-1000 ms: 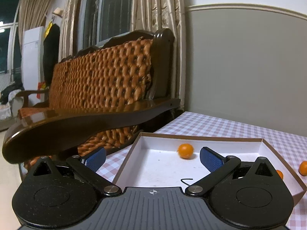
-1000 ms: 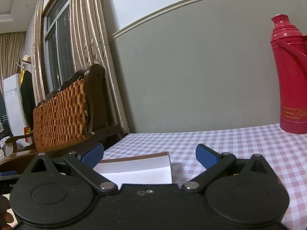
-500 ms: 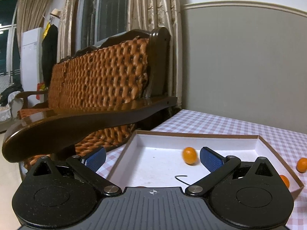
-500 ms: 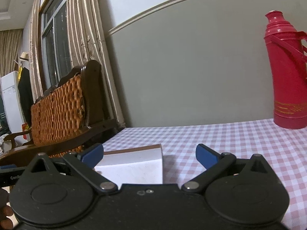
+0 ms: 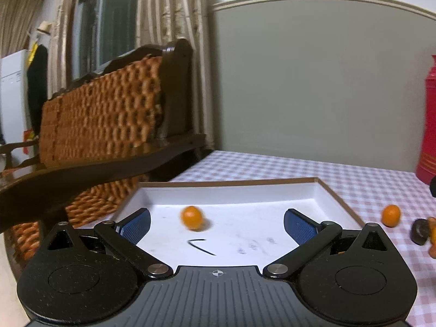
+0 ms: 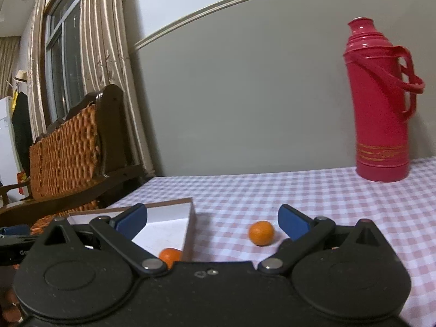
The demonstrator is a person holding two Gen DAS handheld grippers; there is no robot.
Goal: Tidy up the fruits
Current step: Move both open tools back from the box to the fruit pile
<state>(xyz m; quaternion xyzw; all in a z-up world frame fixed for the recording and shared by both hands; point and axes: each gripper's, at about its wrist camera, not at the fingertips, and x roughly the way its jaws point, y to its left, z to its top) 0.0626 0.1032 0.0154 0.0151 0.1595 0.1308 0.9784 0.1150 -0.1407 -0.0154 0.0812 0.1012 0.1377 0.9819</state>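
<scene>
Two claws are mine here, and both stand spread wide with nothing between their blue pads. My left claw [image 5: 217,222] hangs over the near edge of the white box [image 5: 336,200], a shallow tray with a brown rim that sits on the checked worktop [image 5: 272,167]. One small orange fruit [image 5: 192,217] lies on the box floor, blurred, a little left of the middle and between my left claw's fingers as that camera sees it, though not touching either. A thin dark curved mark [image 5: 200,245] shows on the white floor just nearer than that fruit.

Right of the box, out on the cloth, a second orange fruit [image 5: 391,215] rests near the box's right wall but apart from it. Further right, at the picture's edge, sits something dark and rounded [image 5: 419,231] with more orange beside it; I cannot tell what it is.

My right claw [image 6: 211,222] points across the box's far right corner [image 6: 188,220]. The loose fruit on the cloth [image 6: 261,233] lies just left of my right-hand pad, near it, not gripped. Another orange fruit [image 6: 169,256] peeks out inside the box, half hidden by my claw's body. A red flask [image 6: 381,103] stands upright at the far right of the worktop, and a wooden bench [image 6: 68,147] stands off to the left.
</scene>
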